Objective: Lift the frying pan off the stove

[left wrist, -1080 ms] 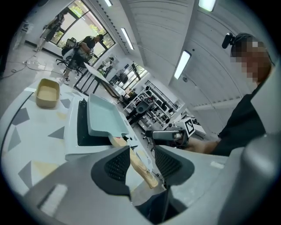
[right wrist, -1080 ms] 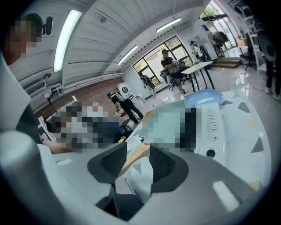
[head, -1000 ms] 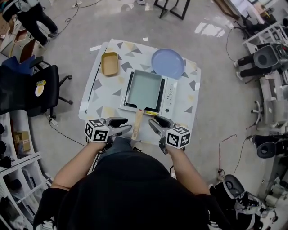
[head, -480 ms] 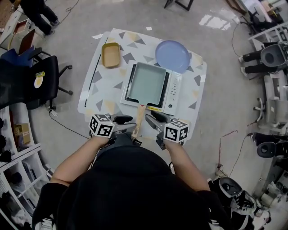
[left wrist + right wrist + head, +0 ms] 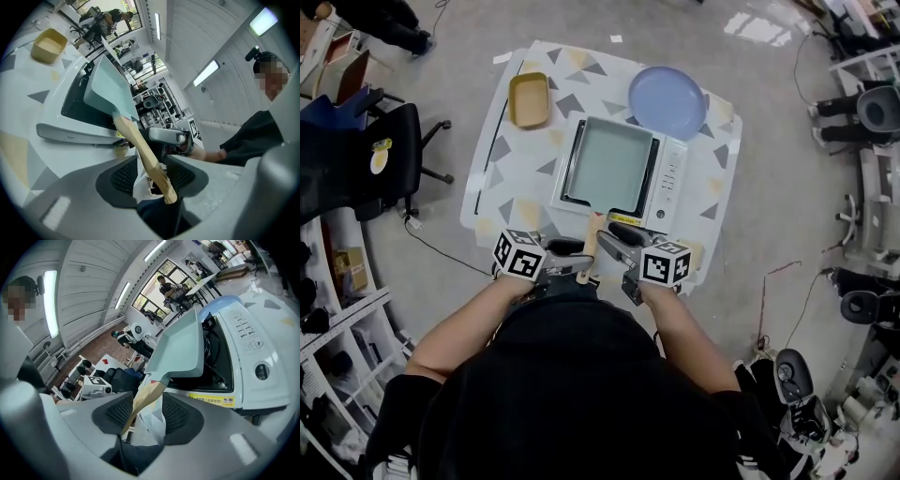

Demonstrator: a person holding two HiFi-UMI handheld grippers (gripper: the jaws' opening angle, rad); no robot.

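Note:
A square pale-green frying pan (image 5: 609, 164) sits on the white stove (image 5: 670, 178), its wooden handle (image 5: 589, 246) pointing toward me over the table's near edge. My left gripper (image 5: 567, 247) is at the handle's left and my right gripper (image 5: 614, 236) at its right, tips close together. In the left gripper view the handle (image 5: 140, 150) runs between the open jaws of the left gripper (image 5: 152, 176), with gaps on both sides. In the right gripper view the handle (image 5: 143, 399) lies near one pad of the open right gripper (image 5: 147, 412), below the pan (image 5: 180, 345).
A blue plate (image 5: 667, 101) lies behind the stove at the right, a tan container (image 5: 528, 100) at the back left of the patterned table (image 5: 525, 187). A black office chair (image 5: 384, 159) stands to the left; shelves and equipment line both sides.
Both grippers have moved forward and inward, closing in on the pan's handle from either side. The pan has stayed on the stove.

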